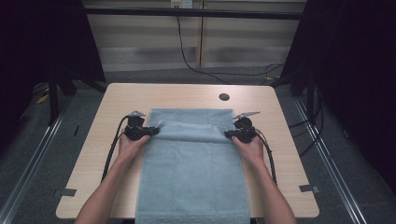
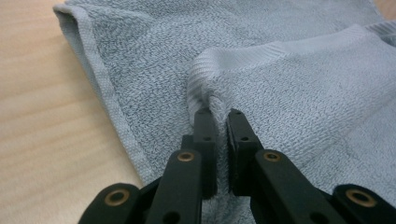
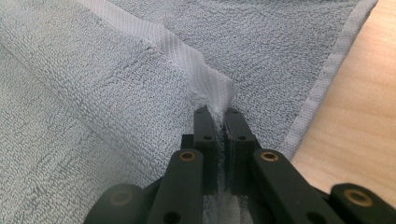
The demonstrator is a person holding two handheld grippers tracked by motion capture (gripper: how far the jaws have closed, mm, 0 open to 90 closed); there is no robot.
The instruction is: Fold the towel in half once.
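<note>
pale blue terry towel (image 1: 191, 163) lying on the light wooden surface (image 1: 93, 154), far edge folding back | soft, floppy, light | left hand-held gripper (image 2: 218, 112) and right hand-held gripper (image 3: 215, 111) both pinching hem corners, best hold there

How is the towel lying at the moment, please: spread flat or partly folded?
Partly folded. The towel has its far end doubled back over itself, each corner pinched in the left gripper and right gripper; the near part lies flat on the table.

Black tongs (image 2: 219, 114) with brass rivets, black cables
</note>
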